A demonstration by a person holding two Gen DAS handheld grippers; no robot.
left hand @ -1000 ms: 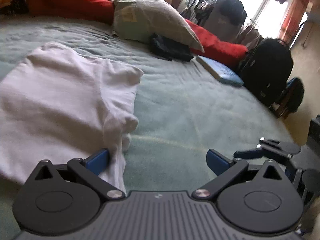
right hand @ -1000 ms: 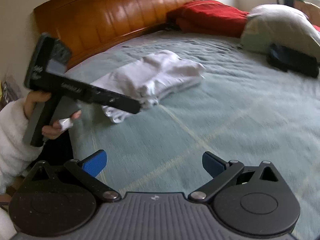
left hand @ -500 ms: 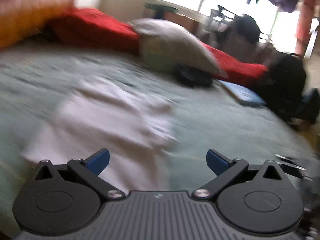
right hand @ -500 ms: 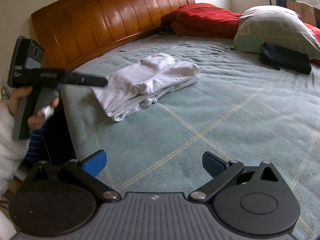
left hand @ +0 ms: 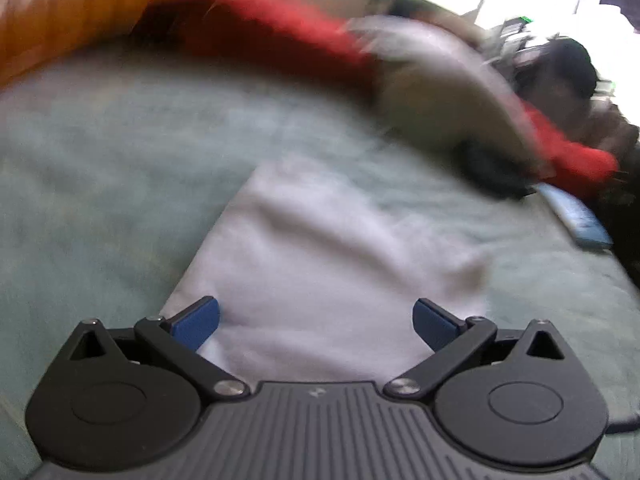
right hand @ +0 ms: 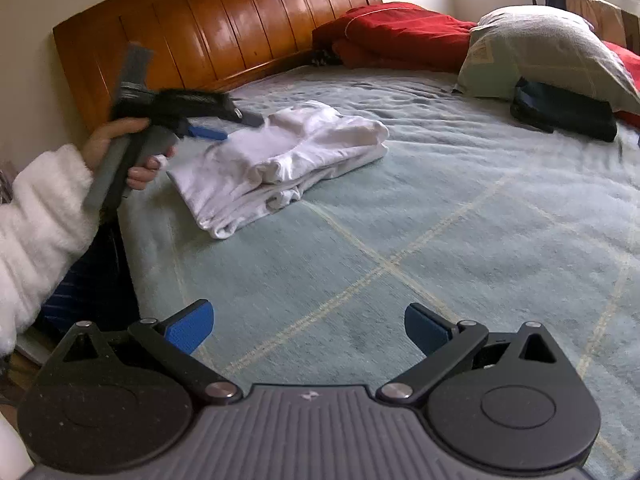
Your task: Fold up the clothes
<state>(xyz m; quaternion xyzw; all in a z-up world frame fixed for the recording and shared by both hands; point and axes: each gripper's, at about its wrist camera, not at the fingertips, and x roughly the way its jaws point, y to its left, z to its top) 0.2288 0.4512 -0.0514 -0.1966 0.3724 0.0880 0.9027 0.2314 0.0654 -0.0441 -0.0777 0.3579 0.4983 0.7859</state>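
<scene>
Landmark: the wooden headboard (right hand: 224,28) at the head of the bed

Garment: a white garment (right hand: 280,160), partly folded and bunched, lies on the pale green bedcover (right hand: 440,240), near the headboard and on the side toward the person's left

Long axis: judged from the right wrist view, the bundle runs slantwise, one end toward the headboard, the other toward the bed's near edge

Left gripper: the left gripper (left hand: 316,318) has its blue fingers spread wide, nothing between them; it hangs just over the near end of the garment (left hand: 320,264), which stretches straight ahead of it toward the headboard; the view is blurred, so contact cannot be told

Right gripper: the right gripper (right hand: 308,326) is likewise spread and empty, over bare bedcover, well apart from the garment and farther from the headboard

Nearer hand: the left, clearly; its hand (right hand: 128,148) holds the tool right at the garment's edge

Next move, as I judge it: the left closes on the near hem while the right travels toward the headboard side to reach the bundle
</scene>
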